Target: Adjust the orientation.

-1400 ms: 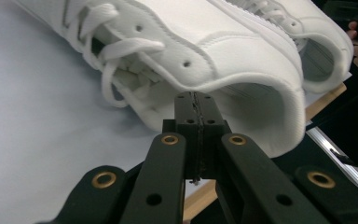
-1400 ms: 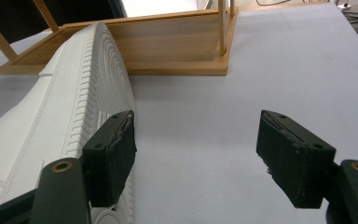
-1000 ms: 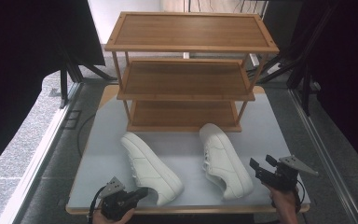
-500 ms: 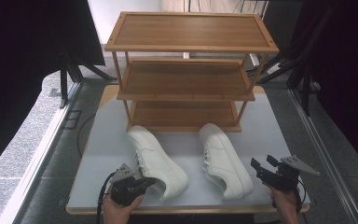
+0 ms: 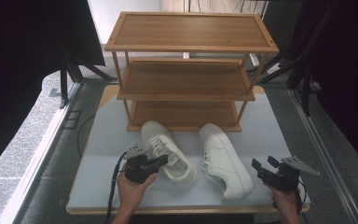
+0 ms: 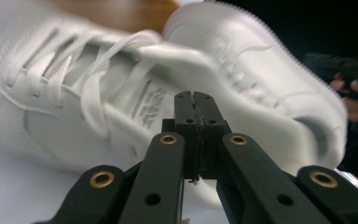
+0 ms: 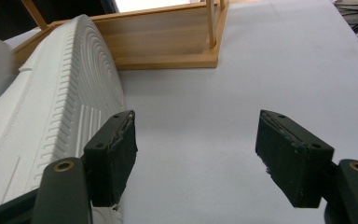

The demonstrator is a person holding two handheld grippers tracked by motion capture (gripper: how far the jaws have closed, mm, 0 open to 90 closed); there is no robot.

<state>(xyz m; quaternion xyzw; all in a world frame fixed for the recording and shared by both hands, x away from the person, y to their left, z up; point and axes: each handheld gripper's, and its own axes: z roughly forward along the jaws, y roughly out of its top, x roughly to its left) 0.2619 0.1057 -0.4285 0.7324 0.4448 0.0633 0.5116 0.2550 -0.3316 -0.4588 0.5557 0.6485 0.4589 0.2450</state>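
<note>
Two white lace-up shoes lie on the grey table in front of a wooden rack. My left gripper (image 5: 164, 160) is shut on the side rim of the left shoe (image 5: 170, 148). In the left gripper view the jaws (image 6: 196, 100) are pressed together against that shoe (image 6: 88, 79), which is blurred. The right shoe (image 5: 226, 163) rests toe toward the rack. My right gripper (image 5: 264, 162) stands open just right of its heel. In the right gripper view the jaws (image 7: 196, 154) are wide apart over bare table, and the ribbed sole of the right shoe (image 7: 51, 102) is beside the left jaw.
A three-tier wooden shoe rack (image 5: 186, 79) stands at the back of the table (image 5: 102, 140), its bottom shelf (image 7: 168, 42) close behind the shoes. Cables trail off the table's near edge. Dark curtains and floor surround the table.
My left gripper has moved up and toward the rack, and the left shoe has shifted with it. The right gripper and the right shoe have stayed put.
</note>
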